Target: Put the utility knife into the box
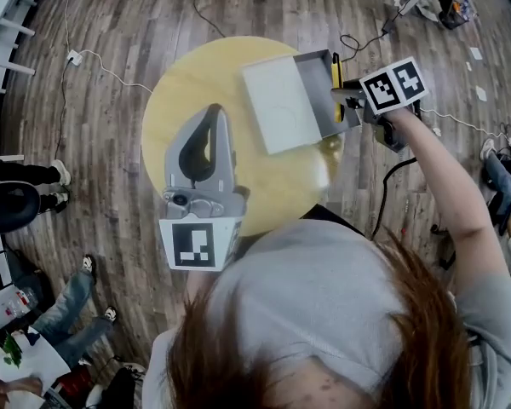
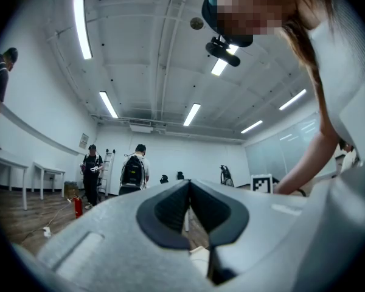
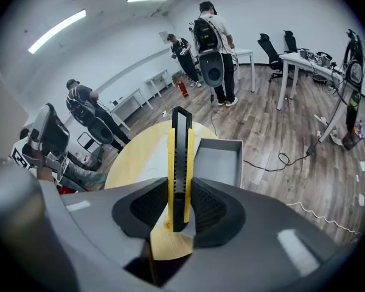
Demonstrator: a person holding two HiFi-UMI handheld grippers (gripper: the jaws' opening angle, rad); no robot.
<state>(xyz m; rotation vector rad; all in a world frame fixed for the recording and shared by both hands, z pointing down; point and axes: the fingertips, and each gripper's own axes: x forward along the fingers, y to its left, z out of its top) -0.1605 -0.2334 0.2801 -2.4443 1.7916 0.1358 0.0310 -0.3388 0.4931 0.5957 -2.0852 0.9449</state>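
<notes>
My right gripper [image 3: 180, 207] is shut on a yellow and black utility knife [image 3: 180, 157], which stands straight up between its pads. In the head view this gripper [image 1: 347, 97] hangs at the right rim of an open grey box [image 1: 317, 88], with the knife [image 1: 335, 77] over the box's right wall. The box [image 3: 222, 162] lies on a round yellow table [image 1: 183, 96]. A white flat lid [image 1: 278, 105] lies against the box's left side. My left gripper [image 1: 213, 112] hovers over the table's near left part, its jaws shut [image 2: 189, 186] on nothing, and it points out level into the room.
Cables [image 1: 102, 71] run over the wooden floor around the table. People stand near white desks [image 3: 207, 41], and others sit at the left [image 1: 34, 198]. Office chairs and a desk [image 3: 298, 56] stand at the back right.
</notes>
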